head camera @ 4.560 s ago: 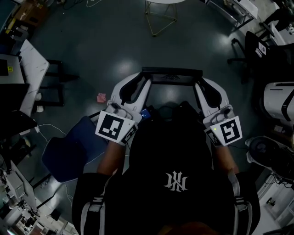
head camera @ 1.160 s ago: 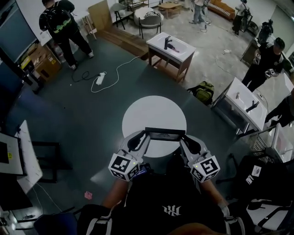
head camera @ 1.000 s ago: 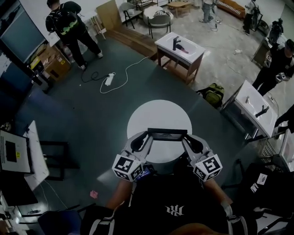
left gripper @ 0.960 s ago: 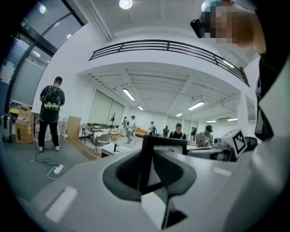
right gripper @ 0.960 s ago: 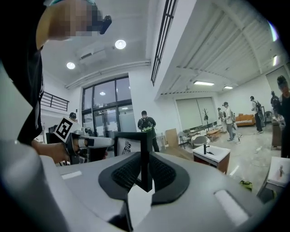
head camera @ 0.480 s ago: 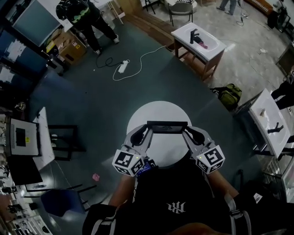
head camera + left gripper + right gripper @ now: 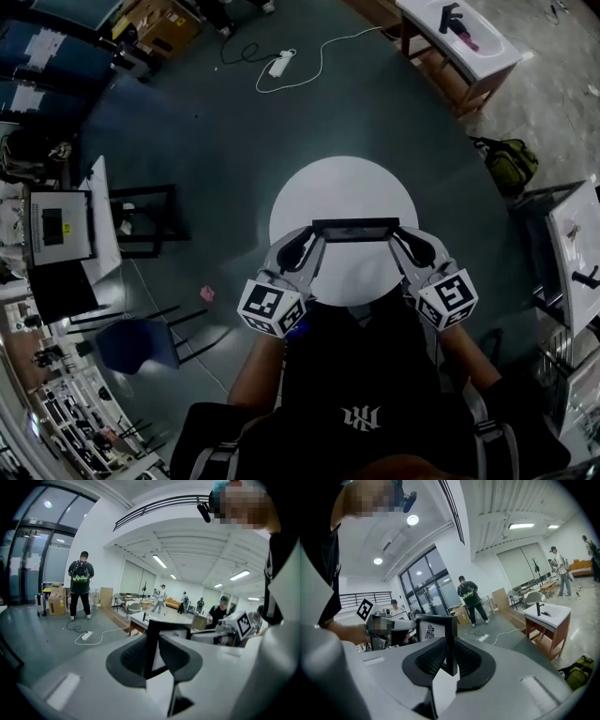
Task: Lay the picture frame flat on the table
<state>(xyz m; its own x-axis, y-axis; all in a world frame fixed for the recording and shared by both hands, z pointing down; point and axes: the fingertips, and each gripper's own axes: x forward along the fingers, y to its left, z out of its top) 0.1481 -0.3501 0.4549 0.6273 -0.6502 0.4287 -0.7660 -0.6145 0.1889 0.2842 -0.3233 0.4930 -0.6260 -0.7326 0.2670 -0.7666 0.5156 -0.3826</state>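
Observation:
The picture frame [image 7: 354, 230], black-edged and landscape, hangs over the near half of the round white table [image 7: 345, 183]. My left gripper [image 7: 312, 243] is shut on its left end and my right gripper [image 7: 401, 243] on its right end. In the left gripper view the frame's black edge [image 7: 151, 641] stands upright between the pads of the left gripper [image 7: 153, 657]. In the right gripper view the frame [image 7: 451, 637] is pinched the same way by the right gripper [image 7: 449, 662], with a white printed insert showing. Whether the frame touches the table is hidden.
Dark floor surrounds the table. A black stand [image 7: 148, 220] and a desk with a monitor [image 7: 58, 230] are to the left, a blue chair [image 7: 127, 342] near left. A power strip with cable [image 7: 279, 64], a wooden sink table [image 7: 459, 33] and a backpack [image 7: 509, 164] lie beyond.
The frame, held at both ends throughout, went from over bare floor to over the round table. The table has drawn nearer and now sits under the frame.

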